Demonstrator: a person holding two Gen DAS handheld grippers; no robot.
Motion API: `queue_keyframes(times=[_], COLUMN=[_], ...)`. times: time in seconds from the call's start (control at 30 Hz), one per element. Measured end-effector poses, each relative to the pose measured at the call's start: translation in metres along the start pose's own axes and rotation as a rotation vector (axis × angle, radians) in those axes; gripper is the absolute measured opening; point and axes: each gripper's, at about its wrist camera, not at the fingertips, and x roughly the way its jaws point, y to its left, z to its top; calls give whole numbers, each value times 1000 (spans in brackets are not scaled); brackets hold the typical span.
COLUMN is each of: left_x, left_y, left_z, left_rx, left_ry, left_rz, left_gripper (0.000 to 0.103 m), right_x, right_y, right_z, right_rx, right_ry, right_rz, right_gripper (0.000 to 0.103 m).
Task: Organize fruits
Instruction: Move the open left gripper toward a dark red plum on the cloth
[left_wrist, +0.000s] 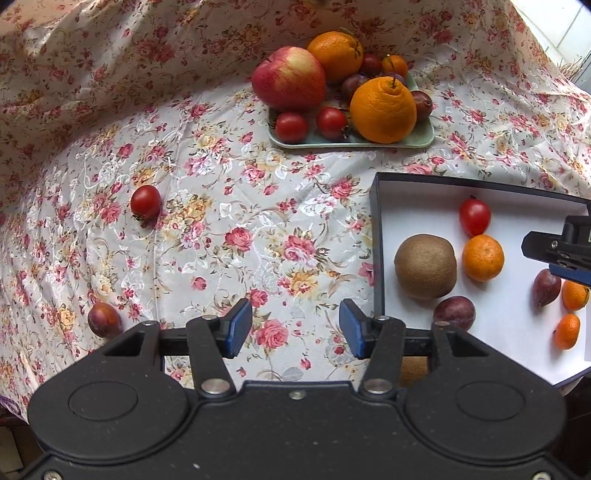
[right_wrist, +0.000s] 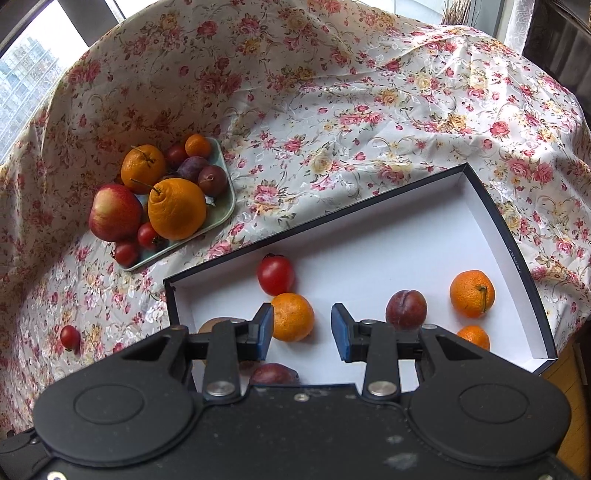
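Both part-open and empty, the left gripper (left_wrist: 295, 328) hangs over the floral tablecloth (left_wrist: 229, 206) between a stray cherry tomato (left_wrist: 145, 202) and plum (left_wrist: 105, 319), while the right gripper (right_wrist: 302, 330) hovers over the white-lined box (right_wrist: 498, 236), its mandarin (right_wrist: 292, 316) alongside, the green tray (left_wrist: 424, 138) already piled high beyond.

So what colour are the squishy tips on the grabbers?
Blue pads on black arms, clearest in the left wrist view.
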Motion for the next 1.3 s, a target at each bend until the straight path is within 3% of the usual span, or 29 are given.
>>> queue_keyframes(times=[0.37, 0.77, 1.13, 1.3], left_x=[10, 23, 27, 34], left_y=[93, 172, 218, 217], left_z=[8, -12, -21, -25], left_rx=[-168, -310, -388, -392], left_ry=[14, 64, 86, 110], left_rz=[70, 92, 83, 26], left_gripper=[57, 57, 58, 58], right_x=[23, 45, 51, 52], right_y=[71, 146, 189, 201], right_z=[-18, -41, -57, -60], right_rx=[-89, -166, -208, -218], right_ry=[50, 94, 118, 125], right_rz=[42, 76, 107, 123], right_gripper=[38, 38, 38, 38])
